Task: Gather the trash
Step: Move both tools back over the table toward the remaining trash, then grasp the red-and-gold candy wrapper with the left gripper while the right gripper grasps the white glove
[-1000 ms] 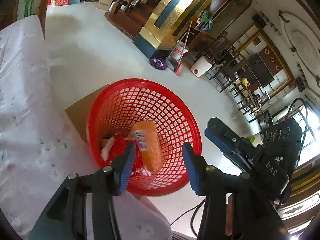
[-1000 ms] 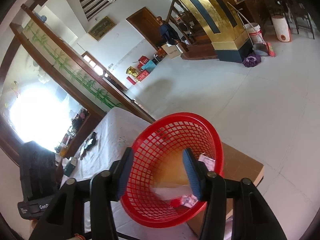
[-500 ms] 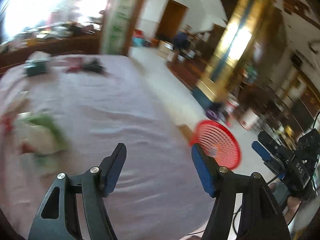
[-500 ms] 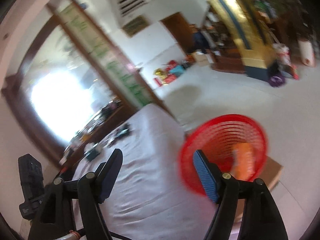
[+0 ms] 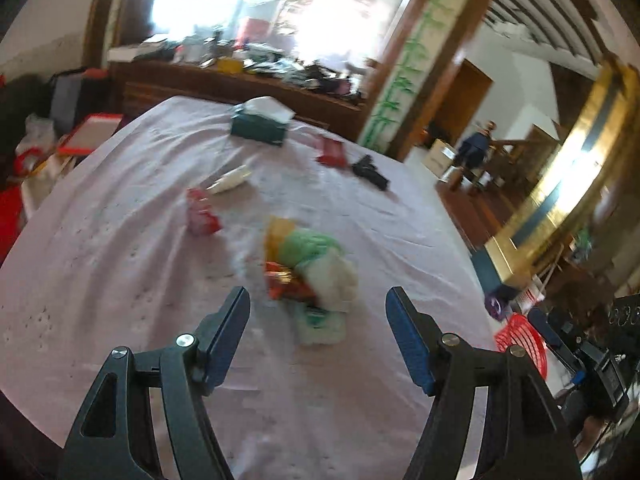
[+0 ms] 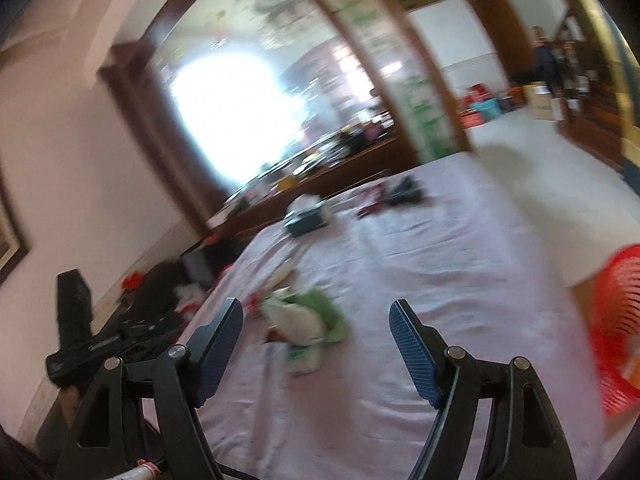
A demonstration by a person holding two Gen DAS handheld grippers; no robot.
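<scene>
The left gripper (image 5: pixel 318 314) hangs wide open over the table with nothing between its fingers, aimed at a heap of trash (image 5: pixel 310 276) just ahead. The right gripper (image 6: pixel 316 330) is spread just as wide and equally empty, facing the same heap (image 6: pixel 306 326) from a lower angle.

The step in hand looks like the reach for the next piece: the heap (green and white plastic, a red-orange wrapper, a pale packet nearest the fingers) lies on the cloth (image 5: pixel 120 240) mid-table. The next move calls for lowering one gripper onto a single piece, pinching crumpled film without bunching the cloth, then carrying it to the red basket (image 5: pixel 522 342), which sits off the table's far right edge, lower down; it shows at the right edge of the right wrist view (image 6: pixel 618 328) with something orange inside.

More bits lie further back: a red packet (image 5: pixel 202 214), a white tube (image 5: pixel 230 180), a tissue box (image 5: pixel 260 126), a red pack (image 5: pixel 332 152) and a black object (image 5: pixel 370 172). The cloth is pale pink and creased. Behind stand a cluttered sideboard (image 5: pixel 240 76), a bright window and a bamboo-painted screen (image 5: pixel 400 76). Both views are motion-blurred.
</scene>
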